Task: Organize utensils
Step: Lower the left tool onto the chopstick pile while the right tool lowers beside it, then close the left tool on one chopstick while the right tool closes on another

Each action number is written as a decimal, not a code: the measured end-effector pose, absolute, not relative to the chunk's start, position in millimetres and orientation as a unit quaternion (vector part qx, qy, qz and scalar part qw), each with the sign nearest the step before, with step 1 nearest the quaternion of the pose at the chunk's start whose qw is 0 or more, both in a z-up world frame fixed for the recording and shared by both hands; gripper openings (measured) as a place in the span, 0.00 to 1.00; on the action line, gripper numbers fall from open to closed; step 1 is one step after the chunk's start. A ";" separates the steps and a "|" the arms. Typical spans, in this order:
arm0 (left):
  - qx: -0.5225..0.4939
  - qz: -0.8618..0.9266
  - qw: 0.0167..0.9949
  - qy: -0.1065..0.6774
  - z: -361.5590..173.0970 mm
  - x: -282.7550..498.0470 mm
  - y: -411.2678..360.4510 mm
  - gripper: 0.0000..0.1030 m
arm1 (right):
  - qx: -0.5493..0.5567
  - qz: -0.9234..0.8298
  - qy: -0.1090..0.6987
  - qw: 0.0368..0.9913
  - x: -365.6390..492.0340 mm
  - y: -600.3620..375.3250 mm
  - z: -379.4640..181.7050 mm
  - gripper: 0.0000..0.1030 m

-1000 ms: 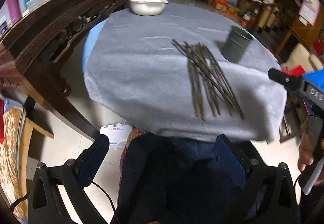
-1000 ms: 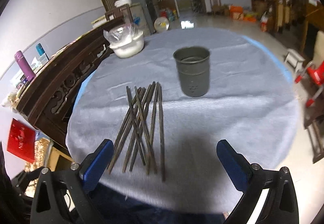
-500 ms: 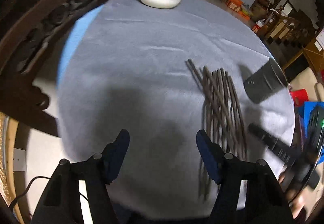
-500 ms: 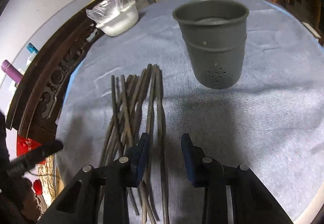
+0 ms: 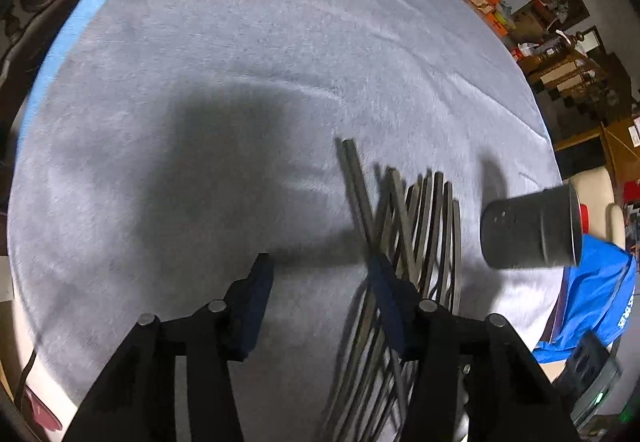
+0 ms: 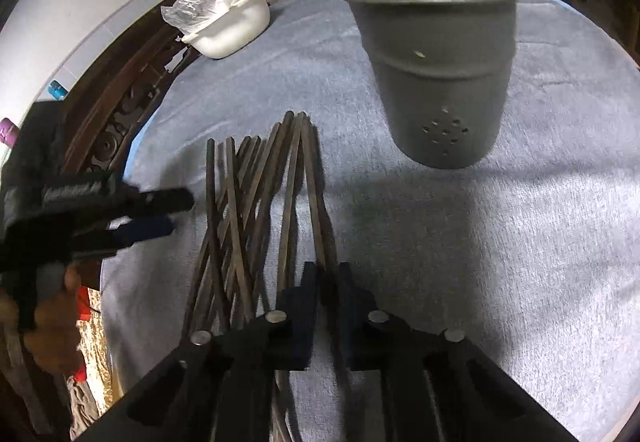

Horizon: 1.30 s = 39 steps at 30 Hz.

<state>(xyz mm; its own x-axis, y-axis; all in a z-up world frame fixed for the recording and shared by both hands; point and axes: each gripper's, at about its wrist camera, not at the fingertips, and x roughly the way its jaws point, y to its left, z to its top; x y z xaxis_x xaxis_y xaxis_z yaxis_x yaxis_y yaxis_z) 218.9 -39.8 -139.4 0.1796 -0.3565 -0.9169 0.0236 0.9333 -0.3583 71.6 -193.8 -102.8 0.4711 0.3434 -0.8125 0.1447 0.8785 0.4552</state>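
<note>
The chopsticks [image 6: 256,210] are lying in a loose fan on the grey cloth [image 6: 500,242], their long axes running away from the person toward the far side of the table, near ends crossing under both grippers and far ends spreading out just short of the cup [image 6: 434,62]. The right gripper [image 6: 328,282] is the nearer one to the job: its jaws have just been closing and are now standing nearly together, pinching what looks like the rightmost chopstick [image 6: 316,194] of the fan near its near end, with the rest of that stick pointing forward and a little left, ending beside the cup's base. From that grip the cup is sitting ahead and to the right, upright on the cloth, mouth up; I judge the coming move to be a lift and a swing that tips the stick upright over that mouth. The left gripper [image 5: 320,282] is hanging over the left edge of the fan, jaws have been narrowing to about half width, with only bare cloth between them and its right pad riding over the sticks without pressing any. Nothing is showing inside the cup, though its bottom is hidden. A white bowl [image 6: 230,30] at the far edge is holding a crumpled clear bag.
</note>
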 end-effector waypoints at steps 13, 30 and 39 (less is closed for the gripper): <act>-0.117 -0.133 0.749 0.638 -147.9 240.1 -56.1 0.09 | 0.249 0.067 0.531 0.807 37.0 -199.3 -97.2 0.11; -0.052 -0.178 0.752 0.632 -119.5 227.6 -20.4 0.07 | 0.198 0.061 0.564 0.800 86.8 -193.0 -99.4 0.13; -0.082 -0.177 0.738 0.646 -117.2 235.6 -8.9 0.33 | 0.150 0.047 0.576 0.802 108.9 -178.5 -91.6 0.13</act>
<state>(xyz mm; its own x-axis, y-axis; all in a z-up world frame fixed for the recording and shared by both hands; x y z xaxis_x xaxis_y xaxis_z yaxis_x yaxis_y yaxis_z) 235.6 -8.9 -117.2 0.1033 -0.3670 -0.9245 0.1561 0.9239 -0.3493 108.9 -178.5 -91.6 0.3310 0.2479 -0.9105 0.0974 0.9508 0.2942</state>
